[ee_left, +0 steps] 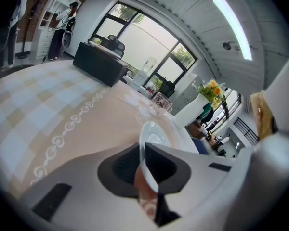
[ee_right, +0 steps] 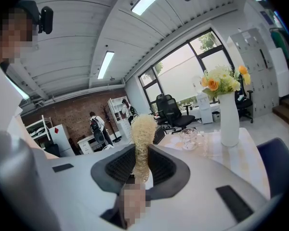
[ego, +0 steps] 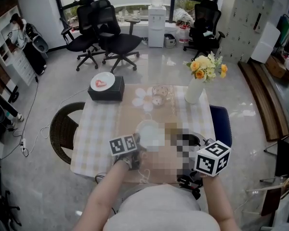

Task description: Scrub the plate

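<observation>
Two tools are held over the near edge of the desk (ego: 97, 131), and both are clenched.

Left tool (ee_left: 143, 154): the jaws are closed on the rim of the white plate (ee_left: 152, 134). The plate is gripped edge-on and sticks out past the jaw tips, tilted. In the head view it is seen just right of this tool's marker cube, over the tan middle strip of the desk cloth, close to the front edge. Whether its far rim touches the desk cannot be told.

Right tool (ee_right: 140, 154): the jaws are closed on a pale, straw-like scrubber (ee_right: 143, 128), which stands up past the jaw tips. Its lower part is covered by a mosaic patch. No plate is seen in the right gripper view, and in the head view the scrubber is masked, so contact between scrubber and plate cannot be judged.

Further back on the desk:
- A white vase (ego: 194, 91) with yellow and orange flowers is set at the far right.
- A glass bowl (ego: 162, 93) is placed just left of the vase.
- A black box (ego: 106, 91) sits at the far left corner, with a white dish holding something red on top.

A wicker chair (ego: 61, 129) is parked at the desk's left side and a blue chair (ego: 222, 124) at its right.
</observation>
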`<state>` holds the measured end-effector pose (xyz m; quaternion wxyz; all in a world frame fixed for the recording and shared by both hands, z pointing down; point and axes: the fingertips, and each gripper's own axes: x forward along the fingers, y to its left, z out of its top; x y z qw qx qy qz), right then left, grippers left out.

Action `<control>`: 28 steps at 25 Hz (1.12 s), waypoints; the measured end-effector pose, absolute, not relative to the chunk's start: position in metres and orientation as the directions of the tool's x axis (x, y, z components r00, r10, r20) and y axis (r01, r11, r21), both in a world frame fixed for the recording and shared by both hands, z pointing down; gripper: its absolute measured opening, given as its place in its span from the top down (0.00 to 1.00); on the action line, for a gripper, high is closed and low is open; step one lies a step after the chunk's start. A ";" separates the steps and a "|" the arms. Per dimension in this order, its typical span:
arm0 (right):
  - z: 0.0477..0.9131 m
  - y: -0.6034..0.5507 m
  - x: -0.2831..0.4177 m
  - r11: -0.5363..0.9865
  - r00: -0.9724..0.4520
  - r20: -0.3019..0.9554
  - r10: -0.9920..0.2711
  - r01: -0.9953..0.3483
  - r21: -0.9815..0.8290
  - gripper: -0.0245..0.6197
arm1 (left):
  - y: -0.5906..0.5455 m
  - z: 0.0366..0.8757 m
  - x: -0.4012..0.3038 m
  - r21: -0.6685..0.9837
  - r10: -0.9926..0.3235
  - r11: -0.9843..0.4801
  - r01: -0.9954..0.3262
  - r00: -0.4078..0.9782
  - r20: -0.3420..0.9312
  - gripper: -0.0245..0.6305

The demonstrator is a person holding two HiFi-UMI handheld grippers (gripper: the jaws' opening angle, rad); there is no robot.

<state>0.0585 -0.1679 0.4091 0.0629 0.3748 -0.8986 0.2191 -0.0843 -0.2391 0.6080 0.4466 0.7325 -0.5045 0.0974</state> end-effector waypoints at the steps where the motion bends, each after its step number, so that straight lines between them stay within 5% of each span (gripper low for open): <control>1: 0.409 -0.168 0.058 0.622 -0.711 0.277 -0.647 -0.702 -0.347 0.83 | -0.240 0.610 -0.085 0.548 -0.647 -0.092 -0.832 0.468 0.602 0.93; 17: 0.408 -0.169 0.063 0.607 -0.700 0.269 -0.662 -0.711 -0.356 0.83 | -0.251 0.611 -0.104 0.340 -0.662 -0.160 -0.927 0.356 0.659 0.90; 28: 0.401 -0.180 0.061 0.612 -0.694 0.243 -0.678 -0.716 -0.336 0.84 | -0.267 0.497 -0.100 0.396 -0.814 -0.324 -0.859 0.466 0.346 0.95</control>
